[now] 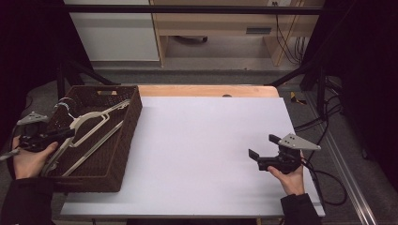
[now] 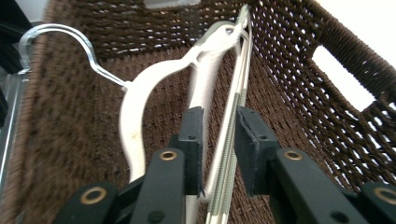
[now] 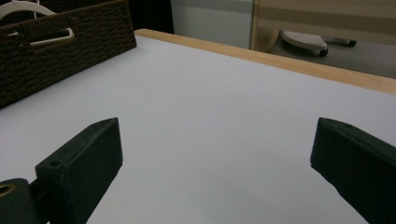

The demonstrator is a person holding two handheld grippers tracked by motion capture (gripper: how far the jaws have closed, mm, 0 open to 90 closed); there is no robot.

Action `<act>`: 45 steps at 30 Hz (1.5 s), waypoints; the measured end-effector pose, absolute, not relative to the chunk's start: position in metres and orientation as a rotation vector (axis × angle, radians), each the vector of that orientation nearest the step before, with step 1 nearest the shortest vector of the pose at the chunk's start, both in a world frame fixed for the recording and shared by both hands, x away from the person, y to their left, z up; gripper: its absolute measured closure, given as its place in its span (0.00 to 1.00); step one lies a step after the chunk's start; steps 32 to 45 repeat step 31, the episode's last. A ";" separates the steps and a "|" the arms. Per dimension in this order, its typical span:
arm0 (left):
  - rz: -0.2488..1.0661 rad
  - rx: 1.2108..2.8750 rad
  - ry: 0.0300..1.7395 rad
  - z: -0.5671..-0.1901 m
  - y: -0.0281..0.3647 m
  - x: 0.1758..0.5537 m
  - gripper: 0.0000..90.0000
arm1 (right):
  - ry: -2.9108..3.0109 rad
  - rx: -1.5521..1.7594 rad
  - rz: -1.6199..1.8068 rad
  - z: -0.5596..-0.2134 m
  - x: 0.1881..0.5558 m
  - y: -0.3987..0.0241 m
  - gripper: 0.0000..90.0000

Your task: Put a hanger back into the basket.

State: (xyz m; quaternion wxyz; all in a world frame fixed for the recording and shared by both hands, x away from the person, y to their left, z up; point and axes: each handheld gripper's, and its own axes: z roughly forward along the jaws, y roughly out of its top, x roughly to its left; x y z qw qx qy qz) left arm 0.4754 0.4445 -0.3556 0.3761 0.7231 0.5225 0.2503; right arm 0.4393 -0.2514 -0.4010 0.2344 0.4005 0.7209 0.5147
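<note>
the white hanger (image 2: pixel 140 93) lay in the brown basket (image 1: pixel 124 140) at the table's left, its thin bar between the left claw (image 2: pixel 219 126) jaws, which were not pinching it, and the right claw (image 1: pixel 263 152) waited wide open with nothing.

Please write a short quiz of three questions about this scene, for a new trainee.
1. True or false: the hanger lies inside the basket.
2. Which gripper has its jaws spread wide over the bare table? A) left gripper B) right gripper
3. What runs between the left gripper's jaws?

Key: 1 true. 2 B. 3 The hanger's metal bar; the pads do not clearly press on it.
</note>
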 end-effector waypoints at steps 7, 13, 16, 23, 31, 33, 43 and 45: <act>0.672 1.743 1.236 -0.344 0.442 0.449 0.66 | 1.986 1.098 1.406 -0.402 0.439 -0.251 0.03; 0.705 1.648 1.092 -0.334 0.413 0.425 0.45 | 1.989 1.087 1.404 -0.402 0.439 -0.251 0.03; 0.681 1.606 1.023 -0.334 0.396 0.416 0.34 | 1.986 1.090 1.407 -0.402 0.439 -0.251 0.03; 0.666 1.603 0.980 -0.346 0.354 0.408 0.10 | 1.971 1.090 1.419 -0.400 0.437 -0.252 0.03; 0.631 1.628 0.968 -0.364 0.326 0.407 0.09 | 1.968 1.090 1.428 -0.401 0.436 -0.254 0.03; 0.631 1.628 0.968 -0.364 0.326 0.407 0.09 | 1.968 1.090 1.428 -0.401 0.436 -0.254 0.03; 0.631 1.628 0.968 -0.364 0.326 0.407 0.09 | 1.968 1.090 1.428 -0.401 0.436 -0.254 0.03; 0.631 1.628 0.968 -0.364 0.326 0.407 0.09 | 1.968 1.090 1.428 -0.401 0.436 -0.254 0.03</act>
